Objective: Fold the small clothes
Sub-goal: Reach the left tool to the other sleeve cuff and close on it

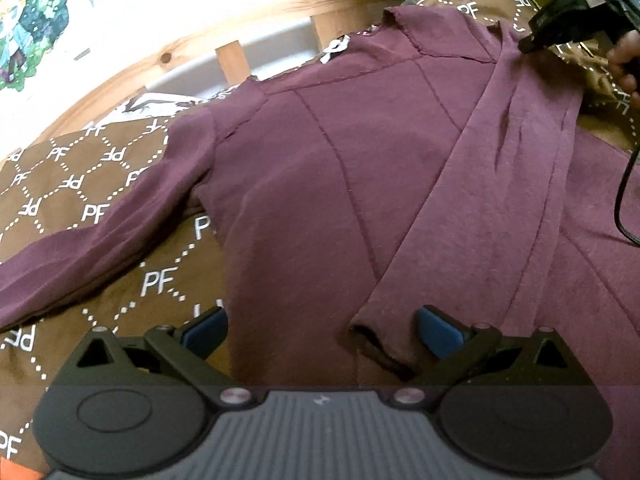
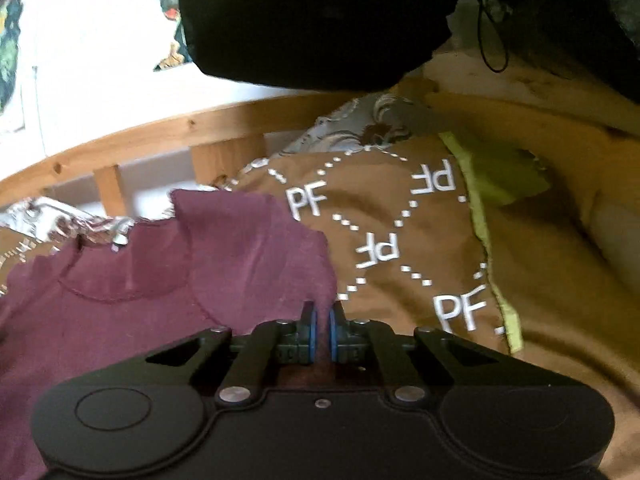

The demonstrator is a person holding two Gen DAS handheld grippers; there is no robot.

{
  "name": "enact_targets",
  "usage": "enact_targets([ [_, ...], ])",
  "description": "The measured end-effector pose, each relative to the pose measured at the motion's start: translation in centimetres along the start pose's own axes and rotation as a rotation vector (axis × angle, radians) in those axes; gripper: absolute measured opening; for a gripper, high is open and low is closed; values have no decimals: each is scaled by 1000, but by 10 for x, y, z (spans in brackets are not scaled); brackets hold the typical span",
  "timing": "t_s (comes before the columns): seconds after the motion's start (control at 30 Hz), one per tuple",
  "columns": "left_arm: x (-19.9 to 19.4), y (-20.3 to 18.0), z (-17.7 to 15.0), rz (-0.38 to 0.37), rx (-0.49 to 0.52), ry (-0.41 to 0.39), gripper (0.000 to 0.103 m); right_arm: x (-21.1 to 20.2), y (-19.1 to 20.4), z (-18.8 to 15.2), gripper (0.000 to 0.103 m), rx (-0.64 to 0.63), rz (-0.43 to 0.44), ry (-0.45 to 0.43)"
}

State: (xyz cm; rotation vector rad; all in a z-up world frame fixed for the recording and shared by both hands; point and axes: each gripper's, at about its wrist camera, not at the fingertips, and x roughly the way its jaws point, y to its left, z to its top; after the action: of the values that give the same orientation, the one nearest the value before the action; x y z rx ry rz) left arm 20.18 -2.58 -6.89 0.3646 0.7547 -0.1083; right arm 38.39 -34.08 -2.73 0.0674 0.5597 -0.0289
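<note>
A maroon long-sleeved top (image 1: 320, 184) lies spread on a brown blanket (image 1: 92, 184) printed with white "PF" letters. Its right sleeve is folded diagonally across the body, with the cuff (image 1: 372, 344) lying between my left gripper's fingers. My left gripper (image 1: 320, 332) is open just above the top's lower part. My right gripper (image 2: 323, 330) is shut on the top's shoulder fabric (image 2: 256, 256) near the neckline. It also shows in the left wrist view (image 1: 532, 42) at the top's far right shoulder. The left sleeve (image 1: 92, 248) stretches out to the left.
A wooden bed rail (image 1: 224, 24) runs along the far edge of the blanket. A yellow-green cloth edge (image 2: 480, 208) lies on the blanket to the right. A large black object (image 2: 312, 20) hangs above. A black cable (image 1: 624, 200) trails at the right.
</note>
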Motion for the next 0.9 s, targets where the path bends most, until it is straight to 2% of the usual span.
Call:
enact_targets([
  [0.17, -2, 9, -2, -16, -54, -12, 103, 6, 4, -5, 10, -3, -22, 23],
  [0.23, -9, 21, -3, -12, -104, -26, 103, 1, 7, -5, 29, -21, -40, 8],
  [0.27, -13, 32, -4, -4, -141, -44, 103, -3, 8, -5, 34, -27, -44, 0],
  [0.33, -21, 55, -4, 38, -220, -67, 103, -15, 10, -8, 61, -26, -31, -21],
  [0.4, -28, 82, -4, 83, -323, -86, 103, -31, 15, -13, 79, -39, -18, -65],
  [0.43, -31, 97, -6, 110, -384, -94, 103, -38, 18, -15, 88, -51, -10, -87],
  [0.53, -37, 140, -12, 230, -541, -100, 103, -60, 33, -25, 102, -94, 42, -153],
  [0.67, -47, 196, -24, 391, -751, -128, 103, -74, 59, -33, 102, -113, 137, -159],
  [0.8, -56, 247, -35, 474, -929, -162, 103, -79, 84, -39, 102, -137, 220, -133],
  [0.9, -53, 284, -39, 513, -994, -157, 103, -80, 105, -45, 102, -169, 250, -99],
])
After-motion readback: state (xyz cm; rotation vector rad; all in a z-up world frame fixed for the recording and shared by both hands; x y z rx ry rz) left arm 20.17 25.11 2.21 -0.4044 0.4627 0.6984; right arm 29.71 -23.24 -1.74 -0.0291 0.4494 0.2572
